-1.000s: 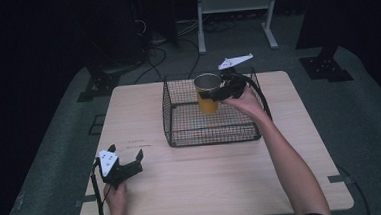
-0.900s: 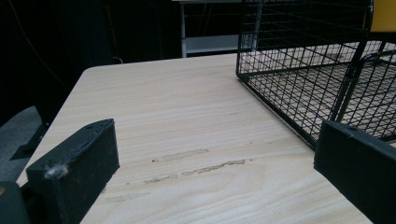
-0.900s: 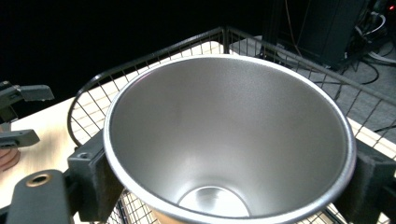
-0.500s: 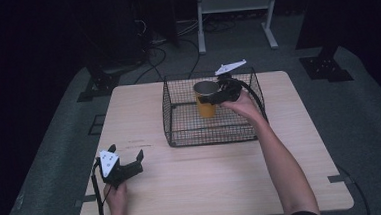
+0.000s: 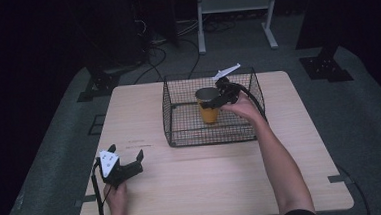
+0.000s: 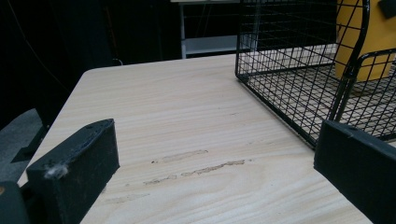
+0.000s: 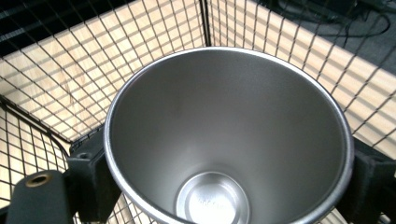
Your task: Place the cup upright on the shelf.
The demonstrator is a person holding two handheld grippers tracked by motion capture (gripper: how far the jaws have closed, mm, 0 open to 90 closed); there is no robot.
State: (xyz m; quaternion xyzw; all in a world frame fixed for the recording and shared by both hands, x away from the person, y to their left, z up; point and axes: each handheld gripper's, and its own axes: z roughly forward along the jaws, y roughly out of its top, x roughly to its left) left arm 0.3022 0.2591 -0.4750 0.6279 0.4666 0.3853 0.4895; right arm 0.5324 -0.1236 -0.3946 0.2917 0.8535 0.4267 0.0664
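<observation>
A yellow cup (image 5: 209, 112) with a steel inside (image 7: 224, 126) stands upright within the black wire basket (image 5: 178, 119) at the table's far middle. My right gripper (image 5: 217, 100) is shut on the cup just below its rim, one jaw on each side, with its fingers (image 7: 88, 184) pressed against the wall. The cup's base sits low by the basket floor; whether it touches I cannot tell. My left gripper (image 5: 126, 152) rests open at the near left of the table, nothing between its jaws. From it, the yellow cup (image 6: 373, 37) shows through the basket (image 6: 280, 70) wires.
The light wooden table (image 5: 208, 181) has bare room in front of and left of the basket. A white shelf frame (image 5: 232, 4) and cables lie on the dark floor beyond the far edge.
My right gripper has lowered the cup from rim height down into the basket. The left gripper has stayed put.
</observation>
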